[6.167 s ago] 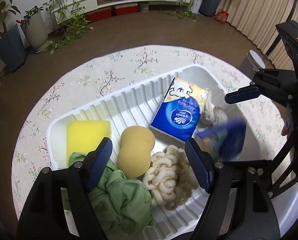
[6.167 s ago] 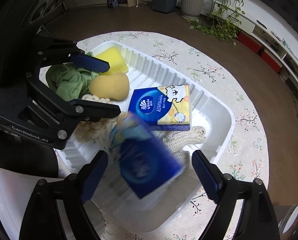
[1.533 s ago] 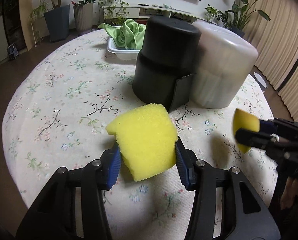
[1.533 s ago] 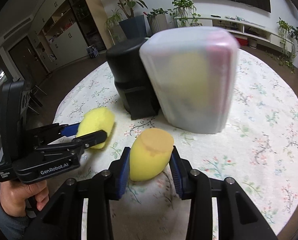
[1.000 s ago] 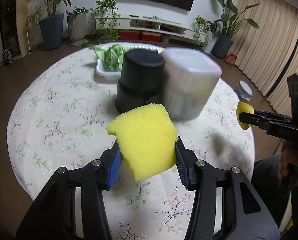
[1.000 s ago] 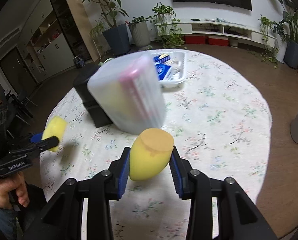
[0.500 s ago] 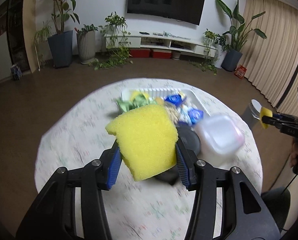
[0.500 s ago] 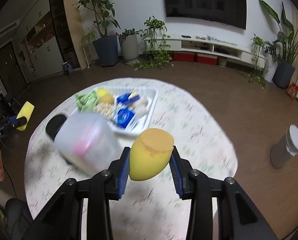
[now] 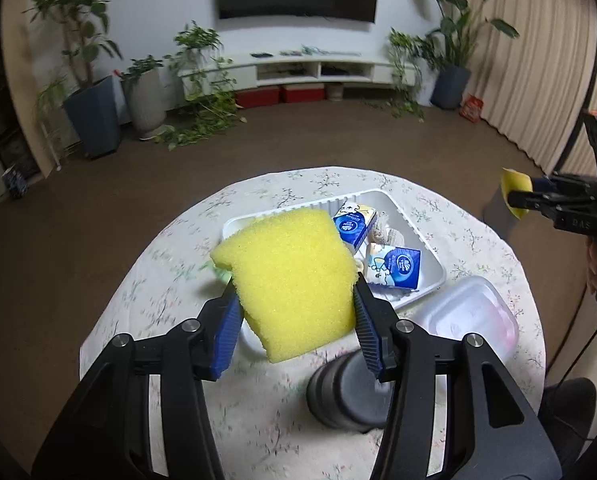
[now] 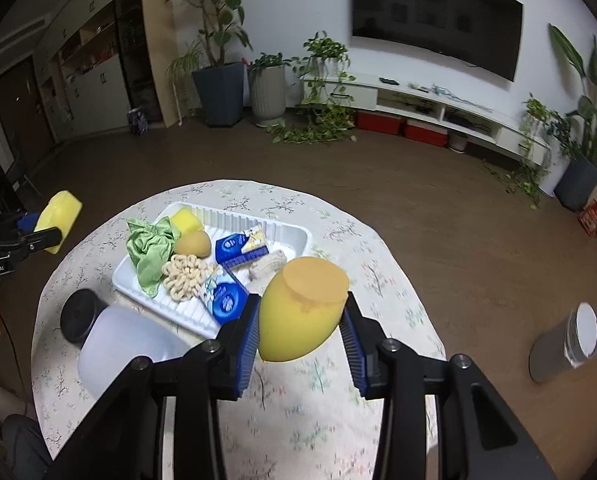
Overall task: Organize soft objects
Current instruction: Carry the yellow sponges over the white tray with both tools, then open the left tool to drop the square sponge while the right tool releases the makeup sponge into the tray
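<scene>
My left gripper (image 9: pixel 294 300) is shut on a yellow rectangular sponge (image 9: pixel 290 276), held high above the round table. My right gripper (image 10: pixel 300 320) is shut on an orange-yellow oval sponge (image 10: pixel 302 312), also in the air. Below them a white ribbed tray (image 10: pixel 290 236) holds a green cloth (image 10: pixel 150 252), another yellow sponge (image 10: pixel 186 218), a second oval sponge (image 10: pixel 194 244), a cream knitted piece (image 10: pixel 184 272), two blue tissue packs (image 10: pixel 240 248) and a cream rope bundle (image 10: pixel 268 264). The left gripper's sponge hides the tray's left half in the left wrist view.
A black round container (image 9: pixel 346 392) and a translucent white bin (image 9: pixel 470 324) stand upside down on the floral tablecloth (image 10: pixel 378 280), next to the tray's near side. A grey cylinder (image 10: pixel 566 344) stands on the brown floor to the right. Potted plants and a TV shelf line the far wall.
Both grippers have risen and drawn back from the table, each still holding its sponge. The containers and the tray now look smaller and lie below them.
</scene>
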Available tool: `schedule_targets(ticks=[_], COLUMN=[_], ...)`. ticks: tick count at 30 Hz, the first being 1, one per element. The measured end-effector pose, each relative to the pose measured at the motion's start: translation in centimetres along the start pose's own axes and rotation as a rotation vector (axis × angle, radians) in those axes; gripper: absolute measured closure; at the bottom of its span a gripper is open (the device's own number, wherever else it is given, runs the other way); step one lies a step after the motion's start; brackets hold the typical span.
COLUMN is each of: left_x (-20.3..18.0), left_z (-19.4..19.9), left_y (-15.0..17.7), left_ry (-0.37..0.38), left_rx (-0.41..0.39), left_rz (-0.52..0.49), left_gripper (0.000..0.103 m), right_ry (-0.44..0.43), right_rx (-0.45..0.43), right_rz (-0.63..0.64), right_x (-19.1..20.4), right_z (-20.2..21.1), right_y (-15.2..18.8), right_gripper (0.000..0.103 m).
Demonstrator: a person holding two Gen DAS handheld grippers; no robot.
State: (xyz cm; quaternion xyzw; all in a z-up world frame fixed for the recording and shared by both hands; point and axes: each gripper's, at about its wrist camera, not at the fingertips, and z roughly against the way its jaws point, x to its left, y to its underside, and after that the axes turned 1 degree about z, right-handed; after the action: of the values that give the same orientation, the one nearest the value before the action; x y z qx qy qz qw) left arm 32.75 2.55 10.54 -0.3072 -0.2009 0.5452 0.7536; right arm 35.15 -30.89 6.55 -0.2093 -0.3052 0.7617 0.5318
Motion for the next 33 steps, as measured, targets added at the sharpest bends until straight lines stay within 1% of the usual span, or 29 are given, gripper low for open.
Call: schedule_targets(ticks=[2,6,11,15,18,21,25,28,32,33], left_x=[-0.2,-0.7,-1.3,-2.1,-3.1,-4.1,-4.6,-4.9,-4.4,-4.3], left_z=[-1.5,-4.7,-9.1,-12.1,-14.1,-15.9,-18.0,-18.5,-18.2,-18.2], left_y=[-1.4,-2.9,-4.7,-4.9,-4.6,-3.9,-3.0,-2.4,-2.6,-2.7], left_ry=[0.016,0.044,0.088,0.116,0.147,0.152,0.154,0.155,0.143,0.141], left_rx=[0.022,0.073,0.158,0.22,0.265,0.309,0.352,0.356,0.343,0.338], left_rz=[-0.027,-0.07,-0.127,-0.184,-0.238,-0.301,-0.318,-0.322,-0.3,-0.291], left_gripper=[0.054,0.054,0.054,0.054,0.054,0.054,0.053,0.049,0.046,0.044], right_ry=[-0.016,-0.056,-0.105,-0.158,-0.198,-0.21,-0.222,-0.222,-0.214,-0.215], right_rx=[0.009,0.047,0.092,0.141,0.185,0.236,0.274,0.289,0.317,0.31], right_rz=[0.01,0.053,0.092,0.115,0.136,0.177,0.2,0.203,0.196,0.195], right_x=[0.2,1.0,2.2,3.3,4.3,5.1,5.8,5.8,5.5,5.4], right_z=[-1.0,-4.1,-7.9,-11.3,-13.8,-16.0,-18.0,-18.9,-19.8,-19.8], right_y=[-0.9,-2.9,-4.6,-5.4,-5.2,-4.8,-4.4,-4.3,-3.8,-3.5], right_gripper=[0.061,0.061,0.061,0.061,0.061,0.061,0.06,0.06,0.059,0.059])
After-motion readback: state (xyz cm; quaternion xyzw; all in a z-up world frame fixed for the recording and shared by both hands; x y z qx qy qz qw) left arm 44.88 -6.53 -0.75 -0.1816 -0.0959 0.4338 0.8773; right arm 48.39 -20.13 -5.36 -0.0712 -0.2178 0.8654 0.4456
